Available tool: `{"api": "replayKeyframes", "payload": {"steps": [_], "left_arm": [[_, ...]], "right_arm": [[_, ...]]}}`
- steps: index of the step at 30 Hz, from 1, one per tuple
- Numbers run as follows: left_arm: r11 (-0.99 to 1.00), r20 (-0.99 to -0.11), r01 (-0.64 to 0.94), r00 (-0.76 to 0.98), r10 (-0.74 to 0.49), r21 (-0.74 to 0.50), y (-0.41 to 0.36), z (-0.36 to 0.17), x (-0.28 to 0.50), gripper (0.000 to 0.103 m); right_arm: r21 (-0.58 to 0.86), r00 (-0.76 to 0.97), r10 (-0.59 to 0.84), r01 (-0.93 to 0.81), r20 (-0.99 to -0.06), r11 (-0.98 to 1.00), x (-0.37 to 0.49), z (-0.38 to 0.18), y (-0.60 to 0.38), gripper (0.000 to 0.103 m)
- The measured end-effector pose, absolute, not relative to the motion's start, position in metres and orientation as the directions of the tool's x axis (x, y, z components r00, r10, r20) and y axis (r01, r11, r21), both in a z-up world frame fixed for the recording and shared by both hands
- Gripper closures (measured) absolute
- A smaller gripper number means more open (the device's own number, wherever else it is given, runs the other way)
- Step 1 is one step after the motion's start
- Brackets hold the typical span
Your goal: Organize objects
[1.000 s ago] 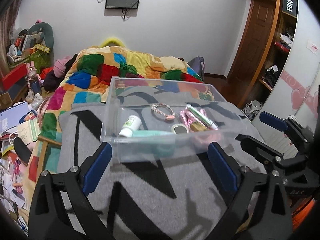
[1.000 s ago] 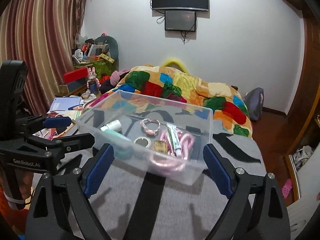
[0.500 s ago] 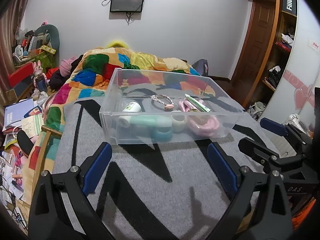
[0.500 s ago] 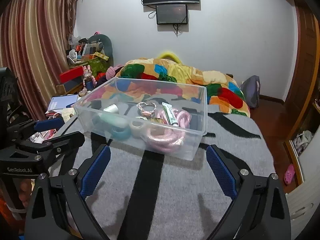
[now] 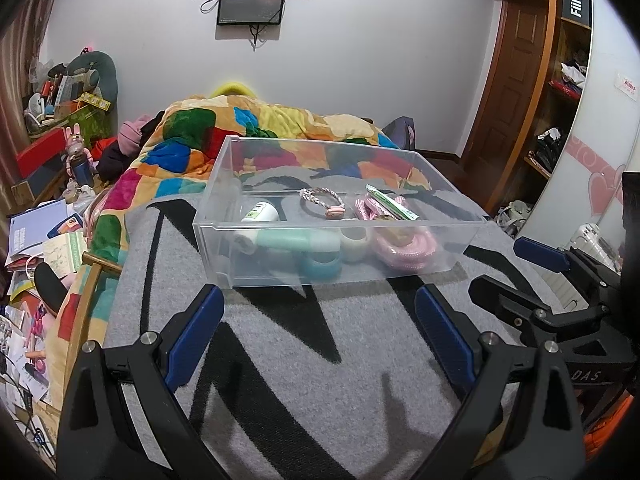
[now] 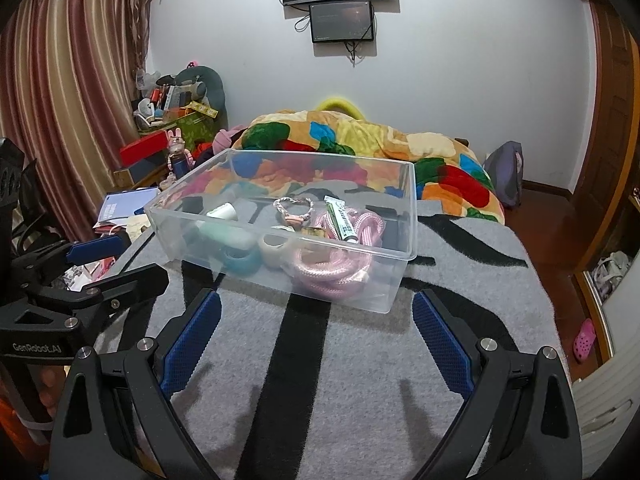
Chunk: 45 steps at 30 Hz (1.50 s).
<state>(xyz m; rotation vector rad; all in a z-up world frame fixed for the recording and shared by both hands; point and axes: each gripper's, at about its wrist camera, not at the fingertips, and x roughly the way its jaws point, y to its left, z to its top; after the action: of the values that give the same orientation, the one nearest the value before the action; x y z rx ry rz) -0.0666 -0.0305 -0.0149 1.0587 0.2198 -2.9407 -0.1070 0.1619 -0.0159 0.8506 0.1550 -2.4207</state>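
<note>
In the left wrist view, the left gripper [image 5: 316, 328] hangs with its blue-padded jaws spread wide and holding nothing, just in front of the clear rectangular plastic bin [image 5: 340, 258] resting on the grey blanket with black stripes [image 5: 280, 380]; inside the bin lie a coiled pink cord [image 5: 404, 246], a green-and-white tube [image 5: 392, 202], a braided pink bracelet [image 5: 322, 200], a white roll of tape [image 5: 354, 240] and a mint-green bottle with a white cap [image 5: 296, 240], while "Fiil0" reads on a black box [image 5: 576, 4] on the shelf far right of the bin. In the right wrist view, the right gripper [image 6: 316, 330] is likewise spread and empty before the same bin [image 6: 280, 276], and the left gripper [image 6: 100, 264], left of the bin, bears "GenRobot.AI" on its black body.
</note>
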Motion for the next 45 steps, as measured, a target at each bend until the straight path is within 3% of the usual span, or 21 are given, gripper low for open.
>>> {"api": "replayKeyframes", "payload": {"steps": [45], "left_arm": [[-0.991, -0.630, 0.053, -0.776, 0.039, -0.126, -0.0284, -0.0113, -0.0635, 0.006]], "right_arm": [[0.085, -0.633, -0.482, 0.551, -0.606, -0.830, -0.1075, -0.0178, 0.1641, 0.007]]}}
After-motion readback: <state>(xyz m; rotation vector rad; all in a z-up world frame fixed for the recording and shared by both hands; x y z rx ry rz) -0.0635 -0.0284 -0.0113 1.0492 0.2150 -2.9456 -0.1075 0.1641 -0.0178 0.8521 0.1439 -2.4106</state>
